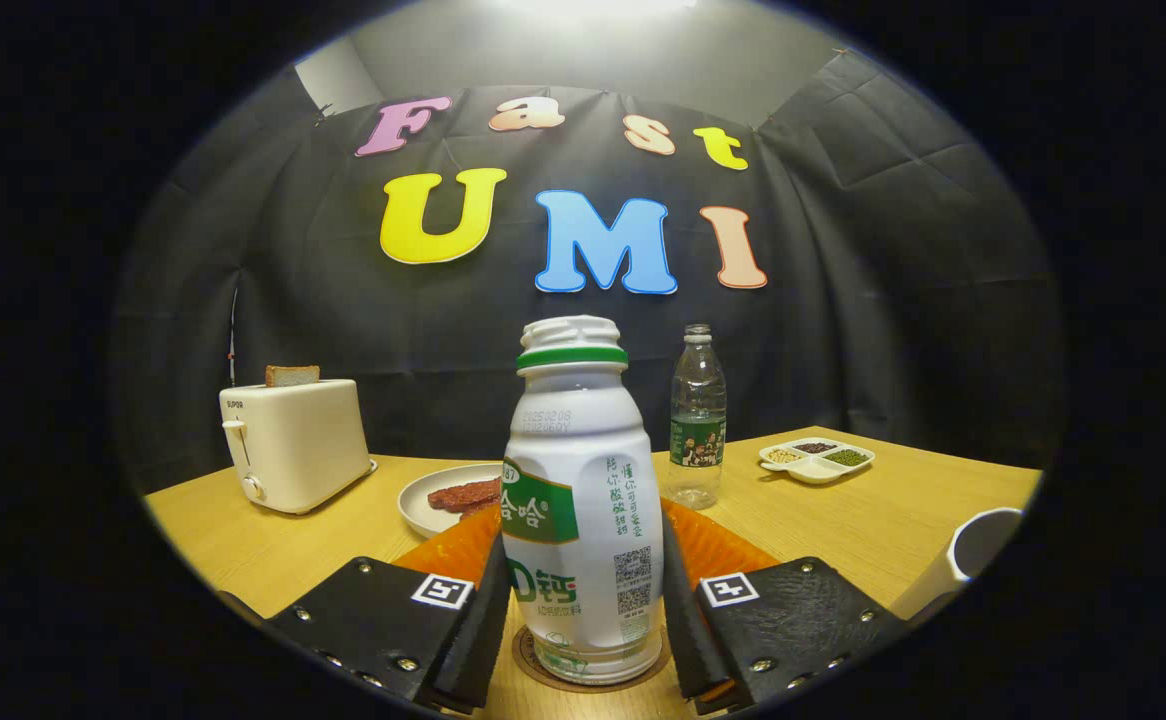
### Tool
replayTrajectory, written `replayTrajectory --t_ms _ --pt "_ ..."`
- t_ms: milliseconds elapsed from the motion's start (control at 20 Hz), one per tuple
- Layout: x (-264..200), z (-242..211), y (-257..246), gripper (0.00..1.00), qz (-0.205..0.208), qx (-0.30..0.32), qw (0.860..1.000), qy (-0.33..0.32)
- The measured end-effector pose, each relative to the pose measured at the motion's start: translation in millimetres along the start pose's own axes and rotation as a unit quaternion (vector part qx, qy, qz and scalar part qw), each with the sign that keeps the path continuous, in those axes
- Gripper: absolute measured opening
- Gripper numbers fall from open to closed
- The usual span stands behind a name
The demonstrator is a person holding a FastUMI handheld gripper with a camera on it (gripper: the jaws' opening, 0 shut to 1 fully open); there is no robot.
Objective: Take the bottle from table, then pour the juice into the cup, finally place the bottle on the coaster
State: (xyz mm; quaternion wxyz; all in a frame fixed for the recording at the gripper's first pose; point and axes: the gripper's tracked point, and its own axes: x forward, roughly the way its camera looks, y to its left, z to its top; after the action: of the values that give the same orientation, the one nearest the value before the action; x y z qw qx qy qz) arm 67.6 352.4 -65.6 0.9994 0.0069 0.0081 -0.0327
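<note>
The white bottle (pixel 579 500), green-banded and uncapped, stands upright at lower centre on the round brown coaster (pixel 588 672). The white cup (pixel 973 555) sits at lower right.

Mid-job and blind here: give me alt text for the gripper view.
The tool has both fingers against a white drink bottle standing upright on a round coaster on the wooden table. Beyond it sit an orange mat, plate, toaster, water bottle and white cup.
</note>
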Motion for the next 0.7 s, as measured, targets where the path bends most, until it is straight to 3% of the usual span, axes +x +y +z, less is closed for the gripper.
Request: replayTrajectory --t_ms 350,450,500,700 --pt "-0.7 -8.0 -2.5 0.75 0.0 -0.008 1.0 0.015" --pt "-3.0 -9.5 -6.9 0.96 -0.006 -0.004 1.0 0.021" --pt "-3.3 -10.2 -8.3 0.99 -0.007 -0.003 1.0 0.024" --pt "-7.6 -19.0 -15.9 0.99 -0.007 -0.002 0.998 0.054"
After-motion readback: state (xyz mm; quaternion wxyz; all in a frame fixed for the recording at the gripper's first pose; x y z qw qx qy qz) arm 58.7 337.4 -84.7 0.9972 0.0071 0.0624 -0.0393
